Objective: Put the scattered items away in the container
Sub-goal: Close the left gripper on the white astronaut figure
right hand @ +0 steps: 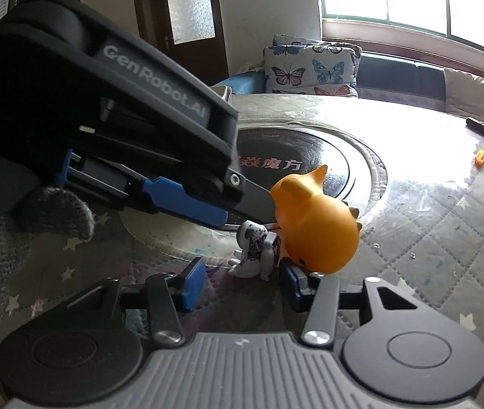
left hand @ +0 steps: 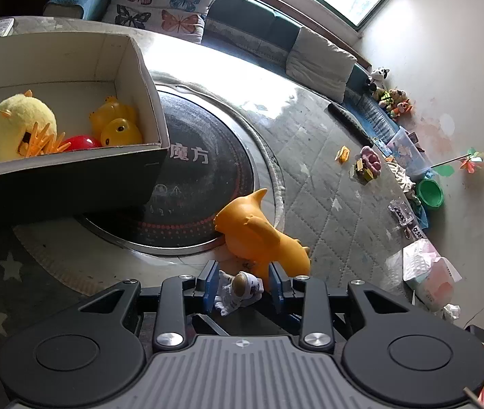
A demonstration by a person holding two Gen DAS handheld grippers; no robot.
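Quilted table covering (left hand: 327,177) stretched ahead of the left gripper (left hand: 243,288), whose blue pads flanked a small astronaut figure (left hand: 238,289), seemingly gripping it, though contact was unclear. An orange toy (left hand: 259,235) lay just beyond; the cardboard box (left hand: 71,173) stood ahead to the left, holding yellow toys.

From the right wrist, the right gripper (right hand: 243,284) stood unclenched around the astronaut figure (right hand: 257,250), pads apart from it, with the orange toy (right hand: 317,225) just ahead-right and the left gripper (right hand: 208,211) reaching in from the left.
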